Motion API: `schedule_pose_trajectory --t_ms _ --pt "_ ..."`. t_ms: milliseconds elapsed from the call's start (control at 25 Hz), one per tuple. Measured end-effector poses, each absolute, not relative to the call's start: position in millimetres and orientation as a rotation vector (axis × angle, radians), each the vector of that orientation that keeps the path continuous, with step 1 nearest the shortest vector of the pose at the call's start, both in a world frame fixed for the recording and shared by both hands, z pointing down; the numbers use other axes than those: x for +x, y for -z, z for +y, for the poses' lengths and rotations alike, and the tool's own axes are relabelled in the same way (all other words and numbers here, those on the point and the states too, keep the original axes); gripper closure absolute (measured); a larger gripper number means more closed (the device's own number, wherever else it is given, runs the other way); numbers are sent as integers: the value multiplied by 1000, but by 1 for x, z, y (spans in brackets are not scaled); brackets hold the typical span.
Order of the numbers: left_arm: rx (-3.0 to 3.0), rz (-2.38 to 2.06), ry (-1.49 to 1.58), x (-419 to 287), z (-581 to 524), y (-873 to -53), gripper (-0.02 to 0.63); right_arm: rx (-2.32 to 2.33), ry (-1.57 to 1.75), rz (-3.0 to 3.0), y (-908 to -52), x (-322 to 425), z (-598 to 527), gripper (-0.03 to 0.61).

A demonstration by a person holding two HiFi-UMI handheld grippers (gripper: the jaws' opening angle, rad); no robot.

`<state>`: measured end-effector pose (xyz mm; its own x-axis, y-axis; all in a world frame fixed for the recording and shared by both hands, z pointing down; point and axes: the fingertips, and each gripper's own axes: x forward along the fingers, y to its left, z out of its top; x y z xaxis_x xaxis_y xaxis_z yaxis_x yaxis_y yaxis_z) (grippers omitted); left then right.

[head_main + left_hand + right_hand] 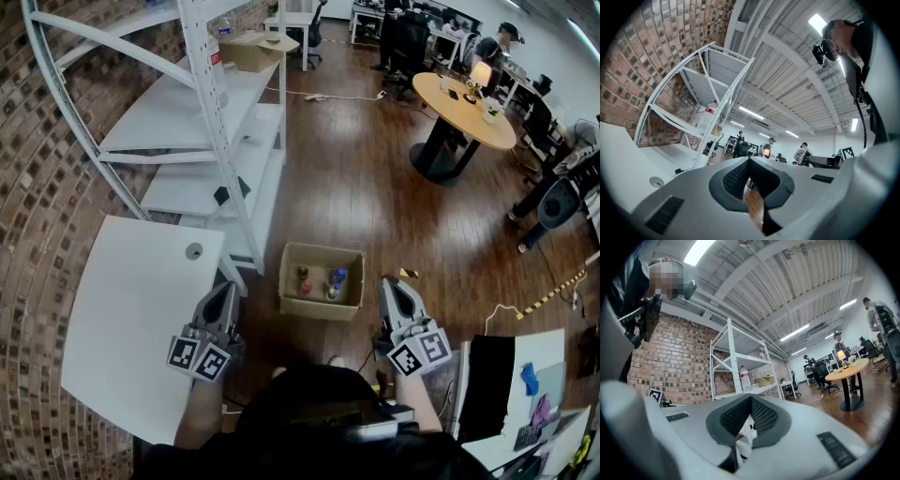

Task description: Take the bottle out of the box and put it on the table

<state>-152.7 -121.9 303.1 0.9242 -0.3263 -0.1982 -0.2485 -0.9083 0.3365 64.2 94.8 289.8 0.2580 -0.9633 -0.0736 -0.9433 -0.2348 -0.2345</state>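
Only the head view shows the white table (131, 328) at left and, on the floor off its right edge, the open cardboard box (317, 307) with the bottles (333, 281) standing inside; both gripper views look level at the shelving rack (719, 75) instead. The left gripper (227, 288) and right gripper (388, 282) each have jaws pressed together on nothing, with the box between and just ahead of their tips.

Lower centre of the head view: a pale grey left gripper (225, 291) and right gripper (389, 284), each bearing a cube (199, 357) of black-and-white square markers (black dimpled pads (736, 416) inside). The person wears a dark top (309, 412).
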Motion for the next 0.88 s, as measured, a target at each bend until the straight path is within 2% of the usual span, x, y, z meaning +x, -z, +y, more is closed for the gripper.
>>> schedule_pose_trajectory --t_ms 400,880 --pt "2774 -384 275 -161 -137 -312 612 -2308 230 1764 -320 35 85 574" --pt "2788 -476 392 -101 -142 -285 612 -2190 217 1840 -322 134 42 574"
